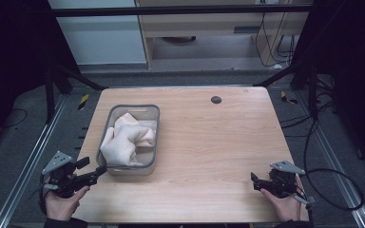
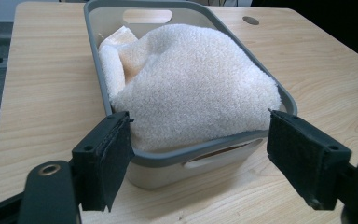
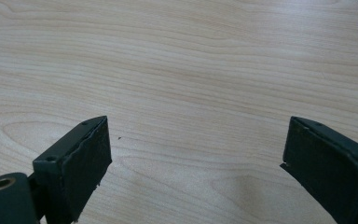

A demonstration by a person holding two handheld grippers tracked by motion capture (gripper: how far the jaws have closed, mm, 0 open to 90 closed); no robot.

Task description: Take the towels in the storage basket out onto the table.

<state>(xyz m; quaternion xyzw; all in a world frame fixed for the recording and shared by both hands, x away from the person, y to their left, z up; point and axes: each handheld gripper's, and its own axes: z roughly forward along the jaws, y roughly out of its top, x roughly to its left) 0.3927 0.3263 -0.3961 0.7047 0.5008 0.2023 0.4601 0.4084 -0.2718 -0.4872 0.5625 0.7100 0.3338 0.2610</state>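
A grey plastic basket (image 1: 157,137) stands on the left half of the wooden table (image 1: 218,142). A cream fluffy towel (image 1: 122,144) is heaped in it and bulges over the near rim. My left gripper (image 1: 94,167) is open just in front of the basket's near end. In the left gripper view its jaws stand wide apart on either side of the basket (image 2: 94,60), level with the towel (image 2: 196,84), touching neither. A folded peach cloth (image 2: 127,49) lies behind the towel. My right gripper (image 1: 255,182) is open near the front right corner, over bare wood (image 3: 191,70).
A small black round cap (image 1: 216,99) sits in the tabletop near the far edge. The basket has a cut-out handle (image 2: 147,16) at its far end. Metal frame rails and cables run along the floor on both sides of the table.
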